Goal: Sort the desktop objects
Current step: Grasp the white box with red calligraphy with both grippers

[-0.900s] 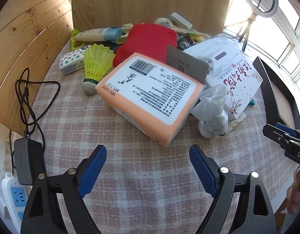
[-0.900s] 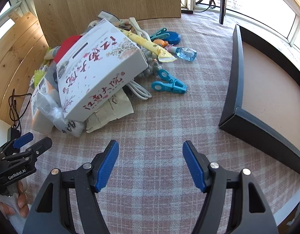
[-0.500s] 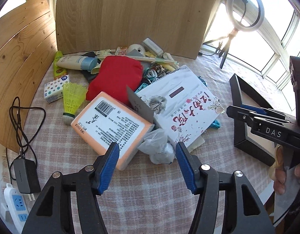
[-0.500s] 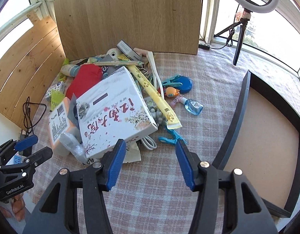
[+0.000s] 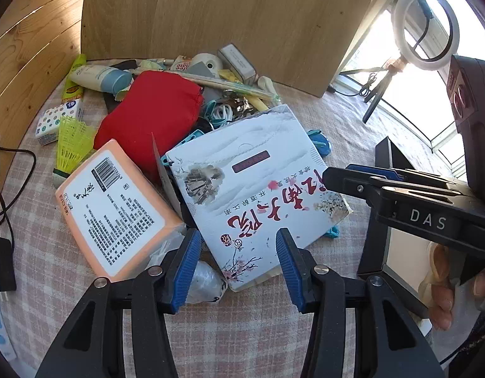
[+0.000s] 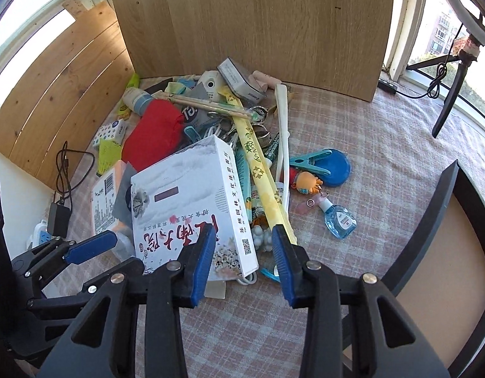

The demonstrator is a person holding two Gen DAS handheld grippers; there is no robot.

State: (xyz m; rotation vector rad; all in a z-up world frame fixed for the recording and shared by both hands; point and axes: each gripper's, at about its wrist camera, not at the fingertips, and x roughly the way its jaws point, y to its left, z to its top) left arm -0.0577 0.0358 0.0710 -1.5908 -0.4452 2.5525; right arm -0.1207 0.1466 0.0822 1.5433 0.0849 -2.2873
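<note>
Both grippers hang over the near edge of a heap of clutter on the checked counter (image 6: 352, 145), tilted steeply down, and neither holds anything. The left gripper (image 5: 237, 261) has its jaws parted, with the near corner of the white printed box (image 5: 255, 189) showing in the gap but not touched. The right gripper (image 6: 244, 260) is likewise agape, its blue pads framing the box's side face and the end of a long yellow packet (image 6: 261, 173) — again with no contact.

The box lies on top of the pile, leaning against an orange tissue pack (image 5: 116, 208) on its left and a red pouch (image 5: 154, 119) behind. The dark tray (image 6: 431, 220) to the right is probably where things are to go, though nothing in view confirms it.

The box looks like the sensible first pick, since it covers much else. It seems too broad for the jaws across its face, so it is best taken across its thin edge at the near corner. One gripper should commit — the other can steady the tissue pack. Lift straight up at first: the white cable (image 6: 247, 280) and blue clips under it may drag along.
</note>
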